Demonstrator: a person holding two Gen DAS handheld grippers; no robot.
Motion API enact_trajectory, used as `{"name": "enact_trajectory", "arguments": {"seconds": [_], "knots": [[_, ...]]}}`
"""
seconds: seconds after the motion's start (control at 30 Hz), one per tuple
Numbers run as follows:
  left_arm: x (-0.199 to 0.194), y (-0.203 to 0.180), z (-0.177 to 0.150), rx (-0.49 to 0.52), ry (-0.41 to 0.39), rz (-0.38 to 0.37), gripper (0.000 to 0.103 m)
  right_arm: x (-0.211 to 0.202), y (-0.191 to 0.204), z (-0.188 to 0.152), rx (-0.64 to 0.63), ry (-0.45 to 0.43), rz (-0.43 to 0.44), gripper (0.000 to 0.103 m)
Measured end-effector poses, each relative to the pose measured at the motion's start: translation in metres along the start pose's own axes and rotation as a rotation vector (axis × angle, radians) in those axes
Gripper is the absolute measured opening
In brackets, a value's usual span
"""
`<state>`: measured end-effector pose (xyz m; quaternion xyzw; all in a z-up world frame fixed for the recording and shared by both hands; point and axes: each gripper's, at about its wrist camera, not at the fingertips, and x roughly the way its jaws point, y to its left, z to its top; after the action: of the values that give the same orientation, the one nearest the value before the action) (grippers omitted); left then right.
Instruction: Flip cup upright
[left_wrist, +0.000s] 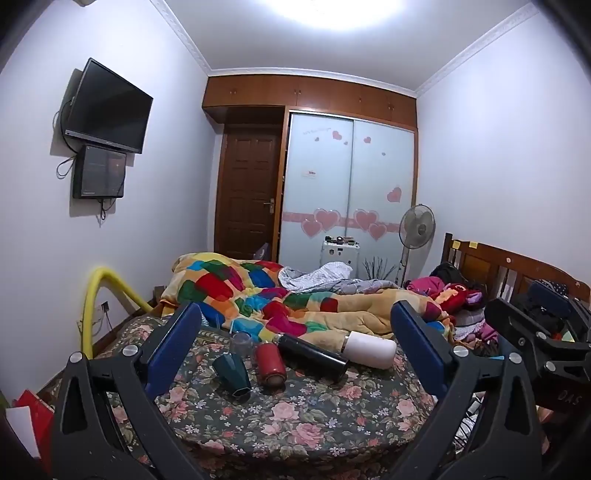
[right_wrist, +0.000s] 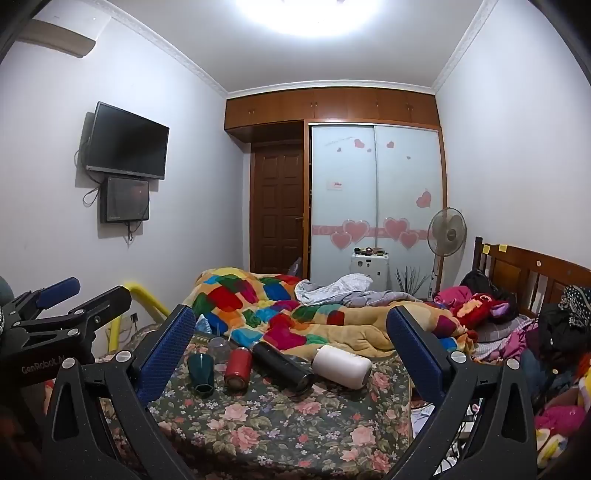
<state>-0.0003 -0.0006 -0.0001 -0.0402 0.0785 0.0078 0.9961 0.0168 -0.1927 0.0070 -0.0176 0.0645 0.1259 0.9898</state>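
Several cups lie on their sides on the floral bedsheet (left_wrist: 295, 413): a dark green faceted cup (left_wrist: 232, 373), a red cup (left_wrist: 270, 363), a black flask (left_wrist: 312, 355) and a white cup (left_wrist: 371, 349). A clear cup (left_wrist: 241, 342) stands behind them. The same row shows in the right wrist view: green (right_wrist: 201, 373), red (right_wrist: 238, 367), black (right_wrist: 282, 365), white (right_wrist: 341, 365), clear (right_wrist: 219, 347). My left gripper (left_wrist: 295, 354) is open and empty, held short of the cups. My right gripper (right_wrist: 291, 350) is open and empty too, and shows at the right edge of the left wrist view (left_wrist: 535, 336).
A rumpled patchwork quilt (left_wrist: 280, 295) lies just behind the cups. Clothes and a red plush toy (left_wrist: 458, 295) are piled at the right by the wooden headboard (left_wrist: 509, 269). A yellow rail (left_wrist: 96, 295) stands left of the bed. A standing fan (left_wrist: 417, 229) is at the back.
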Motion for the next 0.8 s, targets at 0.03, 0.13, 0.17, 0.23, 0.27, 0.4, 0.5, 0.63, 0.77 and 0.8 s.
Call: {"name": "enact_trajectory", "arguments": {"seconds": [0.03, 0.13, 0.17, 0.23, 0.27, 0.4, 0.5, 0.63, 0.77, 0.8], "knots": [[0.0, 0.0, 0.0, 0.001, -0.002, 0.001, 0.103, 0.0, 0.0, 0.0, -0.003, 0.001, 0.0, 0.103], [-0.002, 0.002, 0.002, -0.019, -0.015, -0.002, 0.103, 0.001, 0.001, 0.0, -0.003, 0.01, -0.002, 0.103], [-0.002, 0.002, 0.002, -0.019, -0.013, 0.0, 0.103, 0.001, 0.001, 0.0, -0.002, 0.008, -0.001, 0.103], [0.003, 0.001, 0.0, -0.019, -0.011, 0.004, 0.103, 0.001, 0.001, 0.0, -0.001, 0.007, 0.0, 0.103], [0.005, 0.002, 0.002, -0.022, -0.009, 0.007, 0.103, 0.001, 0.001, 0.0, 0.0, 0.011, -0.001, 0.103], [0.007, 0.007, 0.0, -0.022, -0.018, 0.032, 0.103, 0.001, 0.001, 0.0, 0.002, 0.014, 0.001, 0.103], [0.0, 0.011, 0.001, -0.027, -0.021, 0.049, 0.103, 0.002, 0.001, 0.0, 0.002, 0.016, 0.001, 0.103], [0.001, 0.011, -0.002, -0.029, -0.018, 0.046, 0.103, 0.002, 0.001, 0.0, 0.001, 0.017, 0.0, 0.103], [0.003, 0.009, -0.003, -0.016, -0.015, 0.057, 0.103, 0.002, -0.003, 0.002, 0.0, 0.019, 0.002, 0.103], [0.004, 0.009, -0.004, -0.014, -0.014, 0.06, 0.103, 0.004, 0.002, 0.0, -0.002, 0.021, 0.001, 0.103]]}}
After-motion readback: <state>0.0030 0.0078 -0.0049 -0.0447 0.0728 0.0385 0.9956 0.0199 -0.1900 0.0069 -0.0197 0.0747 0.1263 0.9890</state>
